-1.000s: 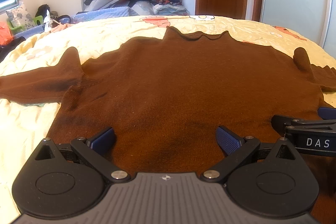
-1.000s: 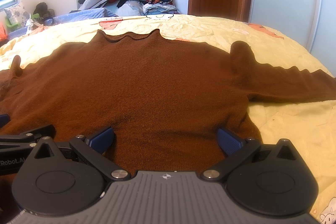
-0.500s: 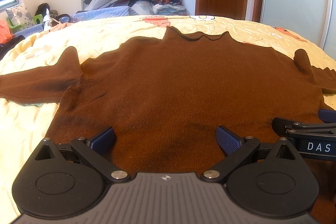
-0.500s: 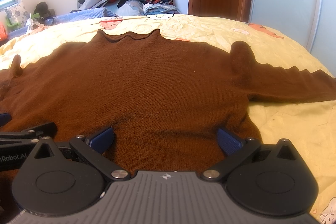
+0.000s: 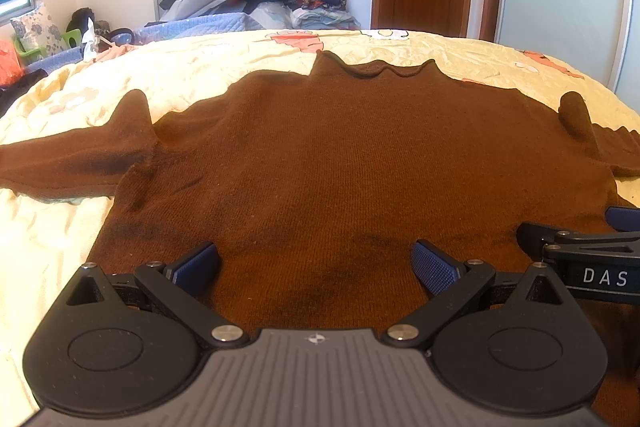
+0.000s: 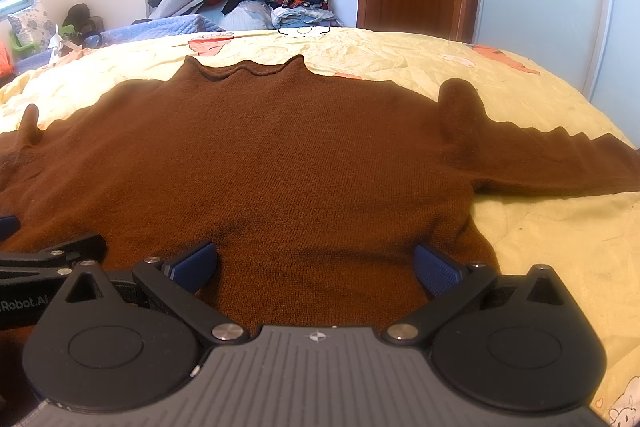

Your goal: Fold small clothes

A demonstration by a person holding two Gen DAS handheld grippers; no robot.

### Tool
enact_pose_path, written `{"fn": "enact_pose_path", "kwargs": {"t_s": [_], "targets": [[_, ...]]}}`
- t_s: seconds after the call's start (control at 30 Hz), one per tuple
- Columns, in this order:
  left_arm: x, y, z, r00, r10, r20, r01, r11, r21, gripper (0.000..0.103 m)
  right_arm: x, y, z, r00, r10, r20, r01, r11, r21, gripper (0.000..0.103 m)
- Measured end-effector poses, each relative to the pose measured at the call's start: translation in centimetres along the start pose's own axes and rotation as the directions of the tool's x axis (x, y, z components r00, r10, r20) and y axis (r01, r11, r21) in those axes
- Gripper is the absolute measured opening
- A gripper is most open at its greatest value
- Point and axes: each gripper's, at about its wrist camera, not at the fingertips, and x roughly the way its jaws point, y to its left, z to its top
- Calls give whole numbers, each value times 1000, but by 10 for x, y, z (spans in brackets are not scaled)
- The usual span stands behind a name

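Got both my left claw point(image 5: 315, 263) and right claw point(image 6: 316, 263) spread wide over the near hem of the brown sweater point(image 5: 340, 163), lying flat on the bed point(image 6: 560, 247), nothing's budged since a second ago, and pinching one knit layer could bunch the fold.

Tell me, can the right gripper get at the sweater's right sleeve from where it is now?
Probably yes. The right gripper is open over the brown sweater near the hem, and the right sleeve lies flat on the bedspread with nothing between them.
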Motion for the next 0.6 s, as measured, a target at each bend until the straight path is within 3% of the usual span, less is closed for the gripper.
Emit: {"fn": "enact_pose_path", "kwargs": {"t_s": [0.6], "targets": [[0, 0, 0, 1000, -6, 1, 6, 1000, -4, 103, -1, -3, 0, 1000, 2, 0, -2, 1000, 1, 103]]}}
